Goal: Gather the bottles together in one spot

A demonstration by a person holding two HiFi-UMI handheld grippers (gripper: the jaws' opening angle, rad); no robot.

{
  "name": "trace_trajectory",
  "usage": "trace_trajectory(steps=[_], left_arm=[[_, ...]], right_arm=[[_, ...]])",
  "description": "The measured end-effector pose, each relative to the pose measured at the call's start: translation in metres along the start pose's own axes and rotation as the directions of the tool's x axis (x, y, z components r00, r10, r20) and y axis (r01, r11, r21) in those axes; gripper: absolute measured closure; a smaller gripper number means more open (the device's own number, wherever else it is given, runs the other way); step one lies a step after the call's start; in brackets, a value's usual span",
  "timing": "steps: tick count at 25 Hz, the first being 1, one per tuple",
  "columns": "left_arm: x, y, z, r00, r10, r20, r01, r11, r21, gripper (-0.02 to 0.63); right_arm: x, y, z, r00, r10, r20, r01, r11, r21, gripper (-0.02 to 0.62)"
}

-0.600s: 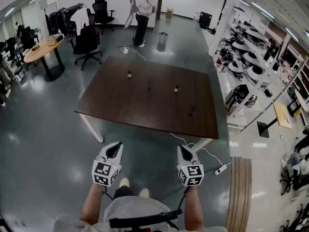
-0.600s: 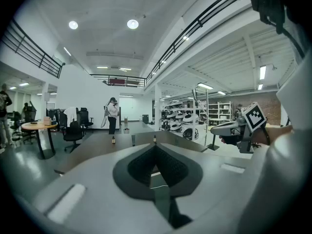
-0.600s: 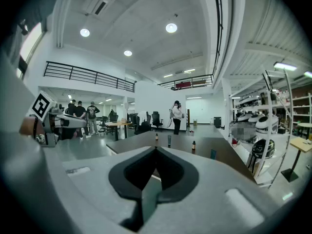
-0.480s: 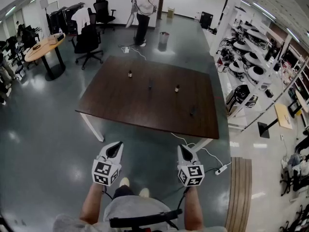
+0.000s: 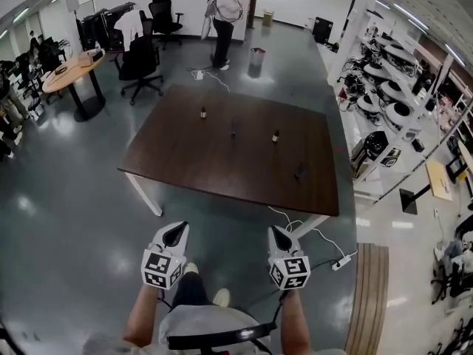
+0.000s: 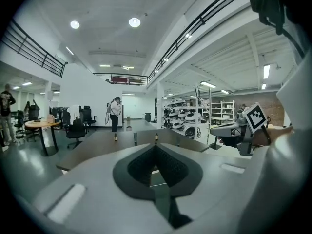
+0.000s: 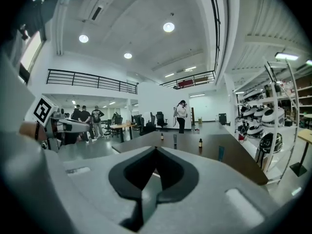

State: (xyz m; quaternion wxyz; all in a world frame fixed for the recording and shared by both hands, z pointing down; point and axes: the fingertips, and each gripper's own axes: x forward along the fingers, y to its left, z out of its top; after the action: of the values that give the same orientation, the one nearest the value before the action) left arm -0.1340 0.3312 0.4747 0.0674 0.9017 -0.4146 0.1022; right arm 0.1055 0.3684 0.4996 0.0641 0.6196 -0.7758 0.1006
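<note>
Several small dark bottles stand apart on the brown table (image 5: 185, 161): one at the far left (image 5: 203, 113), a dark one beside it (image 5: 233, 129), one further right (image 5: 275, 135) and one nearer the right edge (image 5: 300, 171). My left gripper (image 5: 177, 228) and right gripper (image 5: 276, 230) hang over the floor, well short of the table's near edge. Both are shut with nothing between the jaws. The left gripper view shows the bottles (image 6: 156, 137) far beyond its tips (image 6: 156, 146). In the right gripper view the bottles (image 7: 200, 143) also stand far past the tips (image 7: 156, 148).
A person (image 5: 225, 13) stands beyond the table's far end beside a bin (image 5: 256, 56). Office chairs (image 5: 140, 65) and a round table (image 5: 70, 72) are at the far left. Shelves with equipment (image 5: 384, 102) line the right. A power strip (image 5: 341, 261) and cable lie on the floor.
The head view has shifted a little toward the table, and one foot has stepped forward. Both grippers stay shut in the same pose.
</note>
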Motion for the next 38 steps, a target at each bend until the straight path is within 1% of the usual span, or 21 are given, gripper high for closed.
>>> trace_trajectory(steps=[3,6,10,14,18,25,30,33,38], left_arm=[[0.005,0.006,-0.006,1.000,0.007,-0.015,-0.008,1.000,-0.010,0.606],[0.017,0.015,-0.008,1.000,0.012,-0.020,-0.012,1.000,-0.020,0.607],[0.044,0.028,-0.003,1.000,0.006,-0.015,-0.006,1.000,-0.022,0.607],[0.070,0.052,0.006,1.000,-0.003,-0.021,0.002,1.000,-0.028,0.607],[0.099,0.080,0.011,0.999,-0.012,-0.031,0.010,0.999,-0.040,0.606],[0.148,0.130,0.022,0.997,-0.060,-0.047,0.057,0.997,-0.059,0.607],[0.179,0.163,0.029,0.994,-0.102,-0.051,0.099,0.994,-0.045,0.606],[0.192,0.184,0.029,0.991,-0.120,-0.059,0.117,0.992,-0.056,0.607],[0.211,0.213,0.024,0.988,-0.140,-0.070,0.137,0.989,-0.049,0.607]], right_arm=[[0.011,0.005,-0.005,1.000,0.019,-0.016,-0.020,1.000,-0.001,0.594],[0.027,0.001,-0.009,1.000,0.017,-0.026,-0.016,1.000,0.003,0.594],[0.054,-0.009,-0.008,0.999,0.017,-0.030,-0.017,1.000,0.014,0.594],[0.087,-0.009,0.002,0.999,0.019,-0.034,-0.019,1.000,0.013,0.594],[0.122,-0.014,0.008,0.999,0.001,-0.045,0.000,1.000,0.028,0.594],[0.180,-0.017,0.024,0.997,-0.042,-0.062,0.043,0.999,0.014,0.594],[0.220,-0.017,0.030,0.995,-0.078,-0.067,0.081,0.996,0.042,0.594],[0.242,-0.014,0.033,0.993,-0.095,-0.067,0.098,0.994,0.055,0.594],[0.273,-0.012,0.031,0.989,-0.114,-0.089,0.119,0.992,0.052,0.594]])
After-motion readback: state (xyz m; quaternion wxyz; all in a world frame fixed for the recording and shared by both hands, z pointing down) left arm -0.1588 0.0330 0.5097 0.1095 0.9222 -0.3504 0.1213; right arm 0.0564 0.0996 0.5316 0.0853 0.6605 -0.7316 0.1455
